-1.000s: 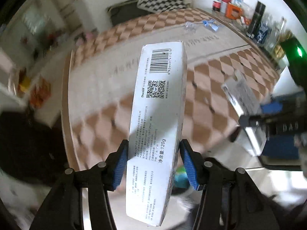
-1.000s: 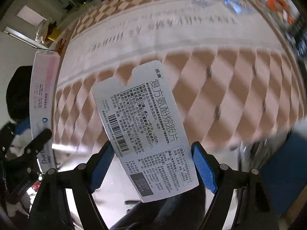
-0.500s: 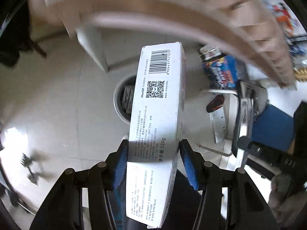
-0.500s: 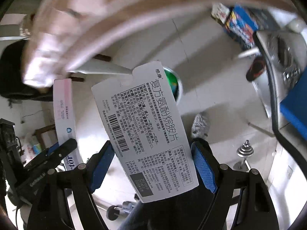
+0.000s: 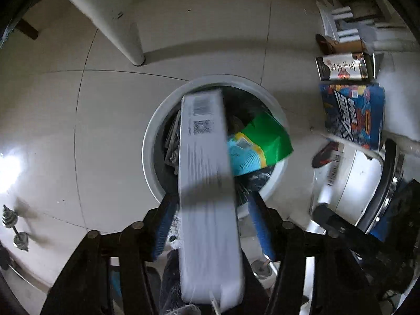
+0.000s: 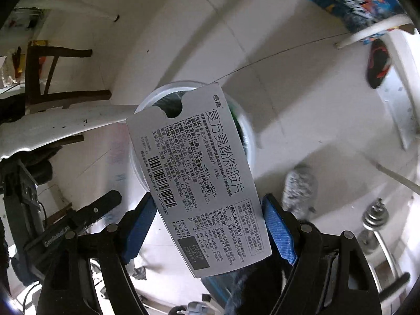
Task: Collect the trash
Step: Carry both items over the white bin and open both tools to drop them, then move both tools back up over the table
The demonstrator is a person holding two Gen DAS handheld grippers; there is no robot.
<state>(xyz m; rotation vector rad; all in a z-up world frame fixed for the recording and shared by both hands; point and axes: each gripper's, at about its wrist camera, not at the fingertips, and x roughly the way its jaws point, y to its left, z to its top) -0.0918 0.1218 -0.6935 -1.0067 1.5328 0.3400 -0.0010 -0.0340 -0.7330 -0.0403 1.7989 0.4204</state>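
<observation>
Floor scene, both tools pointing steeply down over the white round bin (image 5: 155, 141), which stands on pale tile near a white table leg (image 5: 115, 18). Bin is already part full: green-blue bag (image 5: 260, 141) sticks up at its right rim, dark stuff under it.

L gripper (image 5: 210, 220): jaws opening, long white carton (image 5: 207, 197) between them, blurred, gaps show on both sides betw pads and carton, so it looks let go, not clamped. Carton long axis runs away from the tool straight into the bin mouth, far end w/ barcode already over the opening.

R gripper (image 6: 210, 225): jaws wide, flattened grey medicine box (image 6: 199, 181) spans them edge to edge, looks held. Its long axis also points at the bin (image 6: 248, 131), notched end over the rim, a bit off-centre to the left side of the mouth.

Judgement: L is nearer to done w/ its drop; R box prob next, needs release only, maybe slight shift toward centre.
</observation>
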